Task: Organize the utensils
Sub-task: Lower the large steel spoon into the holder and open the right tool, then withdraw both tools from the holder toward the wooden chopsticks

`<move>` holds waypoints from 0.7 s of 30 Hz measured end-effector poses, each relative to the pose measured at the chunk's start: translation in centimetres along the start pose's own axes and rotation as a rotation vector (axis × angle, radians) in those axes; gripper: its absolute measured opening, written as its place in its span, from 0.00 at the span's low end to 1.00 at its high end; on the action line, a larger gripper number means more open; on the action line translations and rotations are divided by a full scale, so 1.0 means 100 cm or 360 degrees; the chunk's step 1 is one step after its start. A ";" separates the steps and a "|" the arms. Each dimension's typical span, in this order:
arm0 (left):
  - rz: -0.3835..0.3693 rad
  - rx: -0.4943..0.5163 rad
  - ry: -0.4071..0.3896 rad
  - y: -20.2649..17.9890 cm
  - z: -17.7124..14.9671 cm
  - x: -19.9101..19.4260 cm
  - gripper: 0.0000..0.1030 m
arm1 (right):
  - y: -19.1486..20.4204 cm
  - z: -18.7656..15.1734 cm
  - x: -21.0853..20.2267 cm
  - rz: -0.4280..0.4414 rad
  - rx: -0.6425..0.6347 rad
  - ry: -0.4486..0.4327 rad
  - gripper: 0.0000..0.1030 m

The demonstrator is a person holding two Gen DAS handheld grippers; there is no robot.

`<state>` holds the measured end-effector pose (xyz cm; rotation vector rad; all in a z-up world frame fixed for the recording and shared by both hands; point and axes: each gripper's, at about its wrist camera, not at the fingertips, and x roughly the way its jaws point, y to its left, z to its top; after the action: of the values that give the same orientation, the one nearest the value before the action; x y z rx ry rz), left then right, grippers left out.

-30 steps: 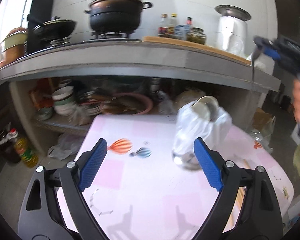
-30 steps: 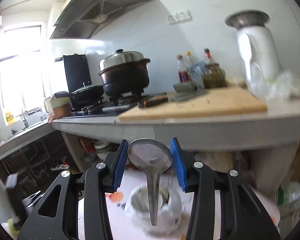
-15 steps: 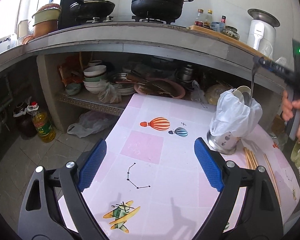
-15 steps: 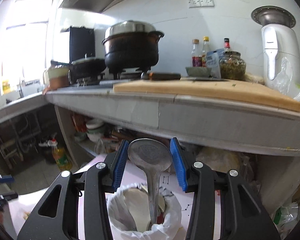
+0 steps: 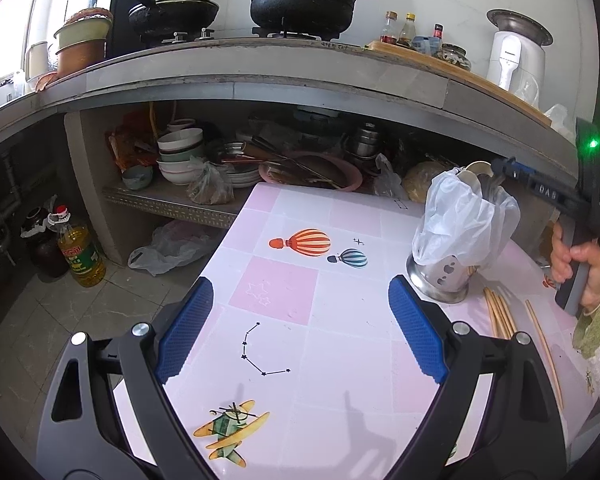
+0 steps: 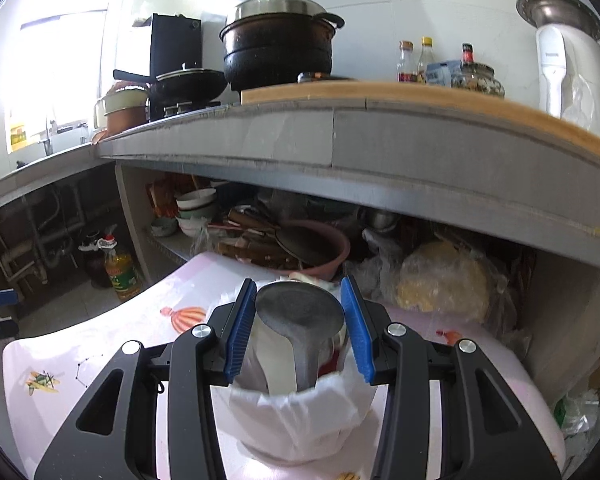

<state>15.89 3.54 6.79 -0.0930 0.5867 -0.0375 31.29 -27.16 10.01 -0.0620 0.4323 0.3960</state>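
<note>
Pink-and-white tablecloth point(image 5: 284, 296), printed with balloons, a constellation and a small plane, covers the low table in front of the kitchen counter point(image 5: 260, 84). On it, toward my right, stands the steel utensil holder point(image 5: 440, 276) with a white plastic bag point(image 5: 456, 220) draped over its top; a white spoon pokes up from inside. My left gripper point(image 5: 300, 320) hangs above the cloth with its blue pads spread wide and nothing between them. My right gripper point(image 6: 300, 328) sits directly over the holder's mouth, its pads pressed on either side of the bowl of a metal ladle-style spoon point(image 6: 300, 320), whose handle runs down into the bag-lined holder. Wooden chopsticks point(image 5: 500, 316) lie on the cloth just beside the holder's base, with one more lying apart to their right.
</note>
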 end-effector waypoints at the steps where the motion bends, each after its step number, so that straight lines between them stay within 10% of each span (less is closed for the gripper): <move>1: 0.0001 0.0001 0.0001 0.000 0.000 0.000 0.83 | 0.000 -0.003 0.000 -0.0002 0.0004 0.0008 0.41; 21: -0.0014 0.0018 -0.0019 -0.009 -0.002 -0.010 0.83 | 0.009 -0.021 -0.011 -0.0090 -0.0052 0.0066 0.42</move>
<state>14.96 2.73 7.23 -0.0847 0.5738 -0.0485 29.17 -26.99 8.59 -0.1144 0.4642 0.3469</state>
